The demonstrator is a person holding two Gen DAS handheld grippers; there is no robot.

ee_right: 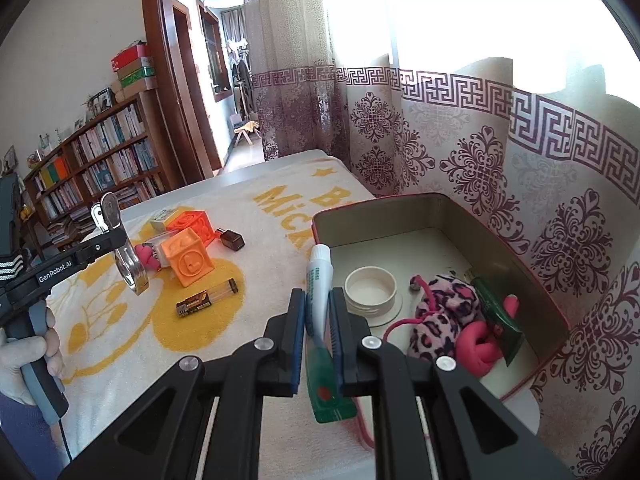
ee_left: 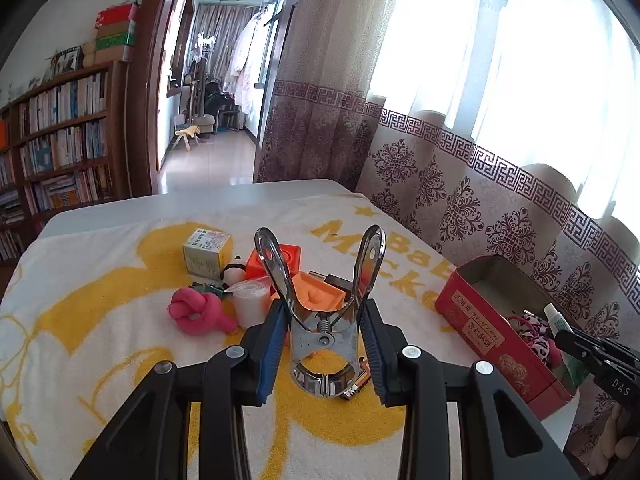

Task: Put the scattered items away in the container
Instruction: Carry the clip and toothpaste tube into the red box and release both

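My left gripper [ee_left: 323,312] is shut on a large metal spring clamp [ee_left: 322,312] and holds it above the towel; it also shows in the right wrist view [ee_right: 128,256]. My right gripper [ee_right: 318,308] is shut on a white and green tube [ee_right: 318,300], held over the near left rim of the red tin box [ee_right: 400,204]; the box also shows in the left wrist view [ee_left: 476,320]. Inside the box lie a white lid [ee_right: 370,286], a leopard-print scrunchie [ee_right: 444,316], a pink knot [ee_right: 478,346] and a green packet [ee_right: 500,320].
On the yellow and white towel [ee_left: 100,320] lie two orange cubes [ee_right: 190,260], a pink knot toy [ee_left: 196,310], a white cup [ee_left: 252,300], a small carton [ee_left: 208,250], a panda figure [ee_left: 234,272], a dark bottle [ee_right: 232,239] and a lighter [ee_right: 206,298]. Curtains stand behind the box.
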